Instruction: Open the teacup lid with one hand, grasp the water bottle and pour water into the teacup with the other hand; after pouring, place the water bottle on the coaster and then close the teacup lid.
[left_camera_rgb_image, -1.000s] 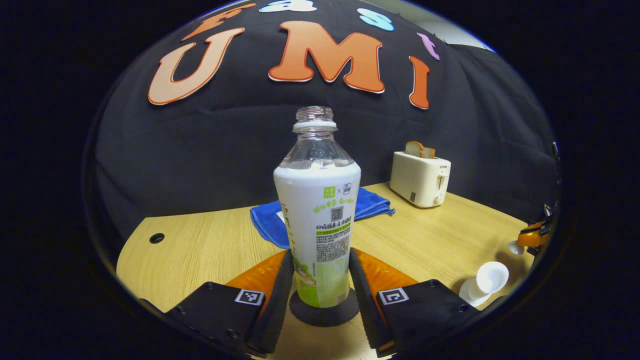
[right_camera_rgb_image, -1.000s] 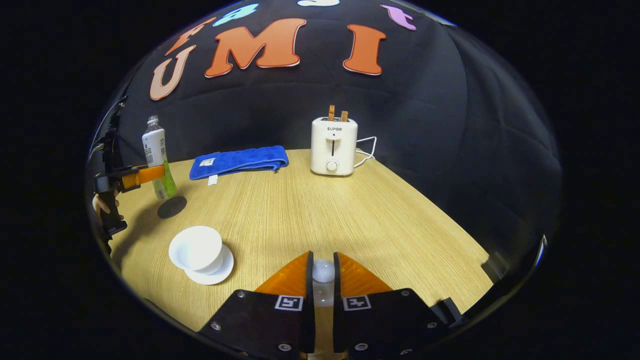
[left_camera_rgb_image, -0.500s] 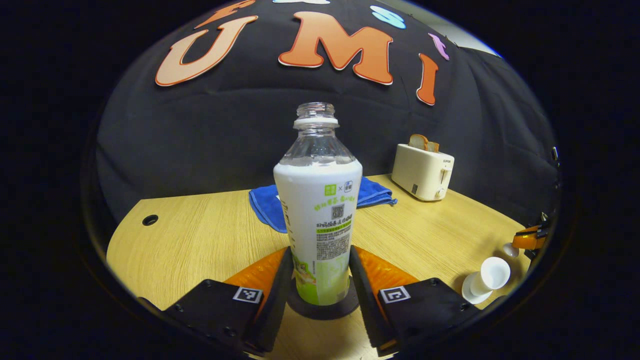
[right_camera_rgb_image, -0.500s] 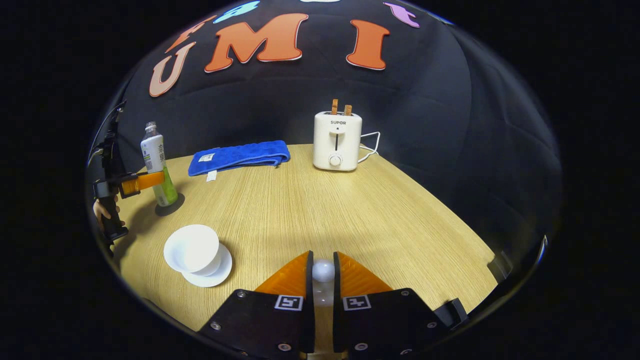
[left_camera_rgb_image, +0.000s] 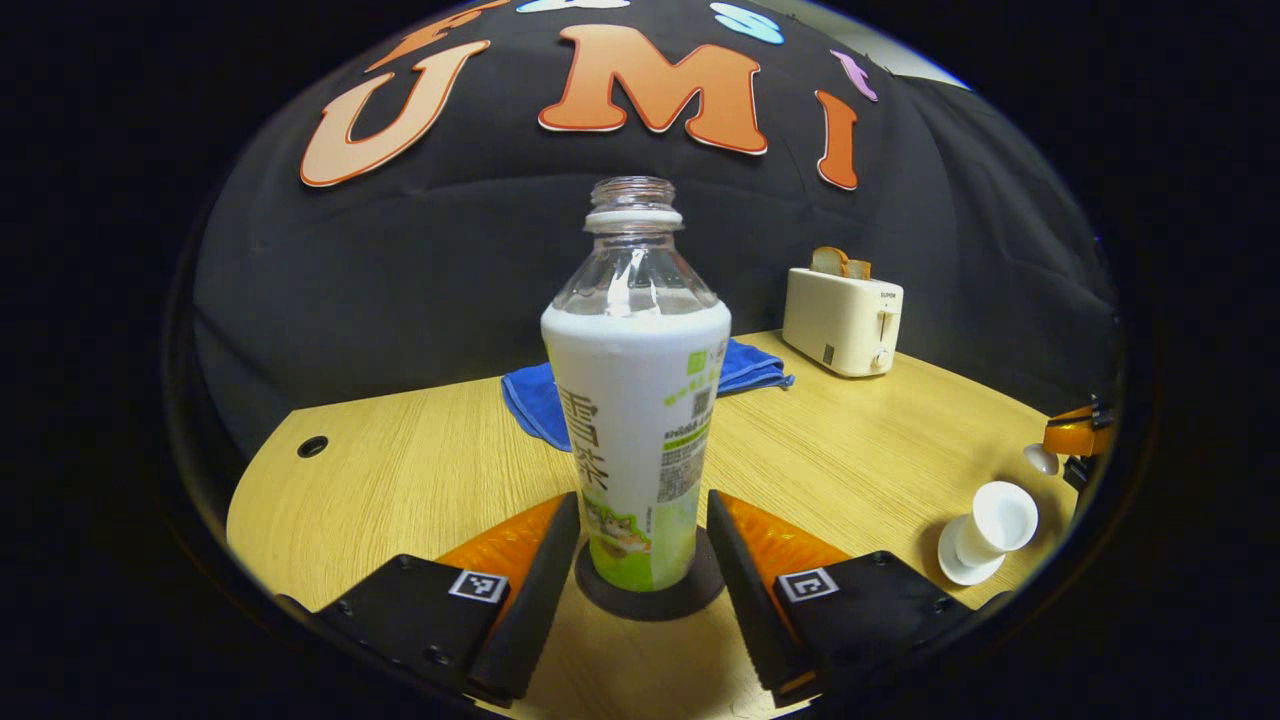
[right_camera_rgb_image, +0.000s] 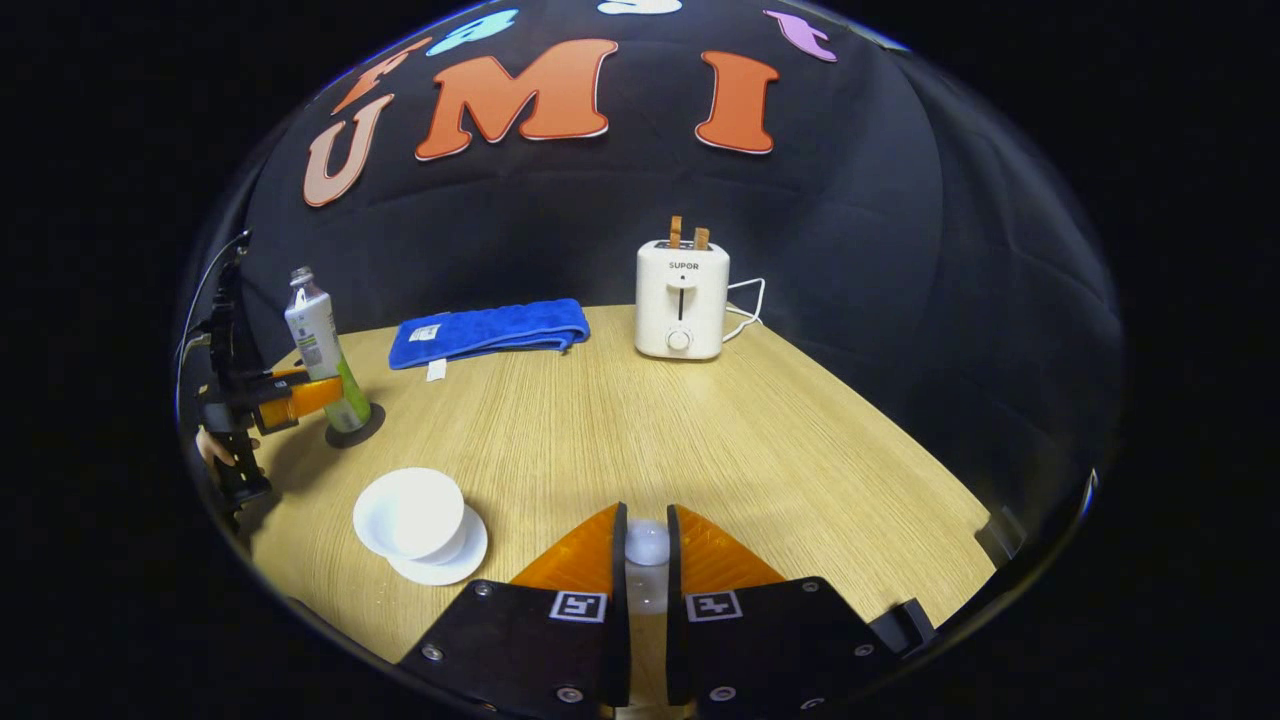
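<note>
In the left gripper view, the left gripper stands parted, its fingers clear of the uncapped water bottle, which sits upright on the dark coaster. The right gripper view shows what that one cannot: the right gripper is clamped on the teacup lid's knob. The open teacup rests on its saucer, with bare table between it and the far blue towel and toaster.
</note>
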